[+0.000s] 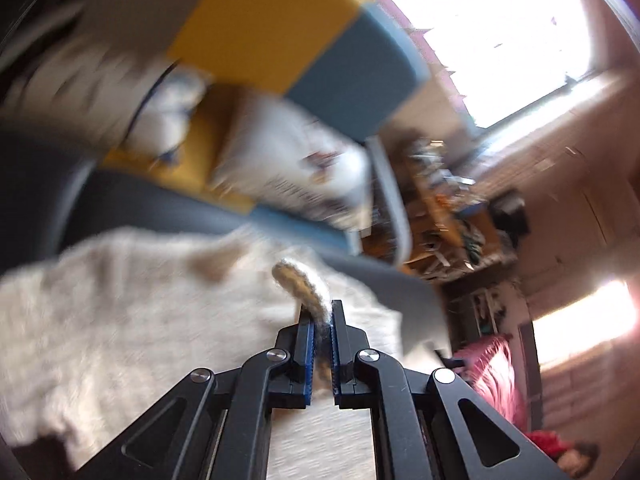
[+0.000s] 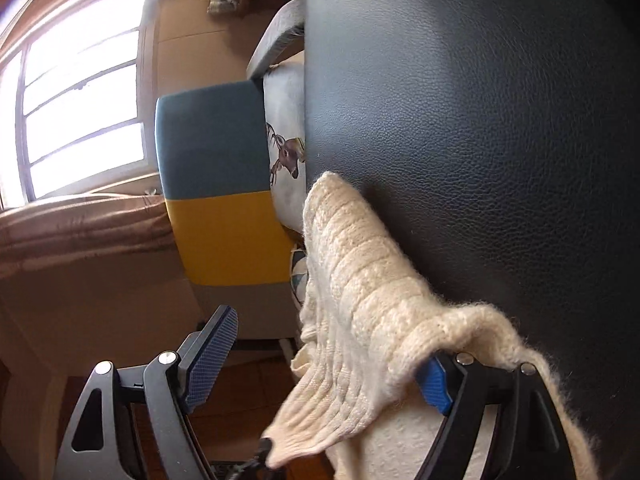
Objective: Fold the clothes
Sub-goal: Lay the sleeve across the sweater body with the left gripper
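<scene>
Woolly cream sweater lies low in the frame on the black table (soft, floppy). Your left gripper pinches its edge; your right gripper gapes wide. Grab the thick hem.

Blue-and-yellow chair, deer-print cushion, black leather surface, bright window.

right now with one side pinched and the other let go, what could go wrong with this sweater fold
The left gripper pinches only a thin rolled edge of the cream sweater, so the knit could slip out under a pull. The right gripper is open, yet fuzzy fabric drapes over one of its fingers; drawing back may snag it and drag the fold apart. The sweater also hangs past the edge of the smooth black surface and might slide off.
</scene>
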The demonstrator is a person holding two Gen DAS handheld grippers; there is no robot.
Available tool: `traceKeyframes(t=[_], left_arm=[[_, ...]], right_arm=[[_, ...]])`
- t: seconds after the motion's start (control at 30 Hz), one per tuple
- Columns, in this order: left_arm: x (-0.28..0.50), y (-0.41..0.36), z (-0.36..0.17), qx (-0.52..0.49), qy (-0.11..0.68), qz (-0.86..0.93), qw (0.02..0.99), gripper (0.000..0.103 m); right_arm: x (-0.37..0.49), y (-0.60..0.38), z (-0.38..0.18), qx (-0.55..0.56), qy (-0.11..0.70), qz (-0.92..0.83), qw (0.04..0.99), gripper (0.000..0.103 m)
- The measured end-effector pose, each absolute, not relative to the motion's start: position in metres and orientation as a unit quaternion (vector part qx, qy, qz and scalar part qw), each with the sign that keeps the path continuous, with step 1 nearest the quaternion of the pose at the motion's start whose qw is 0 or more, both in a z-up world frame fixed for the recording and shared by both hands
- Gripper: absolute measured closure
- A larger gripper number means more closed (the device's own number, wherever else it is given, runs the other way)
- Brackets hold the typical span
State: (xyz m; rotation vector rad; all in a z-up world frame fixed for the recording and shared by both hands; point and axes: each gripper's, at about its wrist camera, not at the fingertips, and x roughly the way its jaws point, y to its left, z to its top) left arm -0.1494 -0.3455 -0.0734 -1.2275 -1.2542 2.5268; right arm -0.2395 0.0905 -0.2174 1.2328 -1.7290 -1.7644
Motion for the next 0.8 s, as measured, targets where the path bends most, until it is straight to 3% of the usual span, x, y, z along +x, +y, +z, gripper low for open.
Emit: traceKeyframes(t=[0.23, 0.57, 0.8], left_arm=[[-0.124, -0.370, -0.158, -0.442, -0.449, 0.777, -0.010, 0.096], [-0.114, -0.389, -0.176, -0.463, -0.454, 0.761, -0.033, 0.096], [-0.115, -0.369, -0.164, -0.510, -0.322, 0.795, -0.064, 0.094]], right_arm=[[-0.245, 0.076, -0.197, 0.462, -0.522, -0.691, 0.191, 0.020], [-0.248, 0.067, -0.195, 0.491, -0.444, -0.726, 0.187, 0.024], [-0.242, 0.075, -0.195, 0.526, -0.423, -0.703, 0.223, 0.026]])
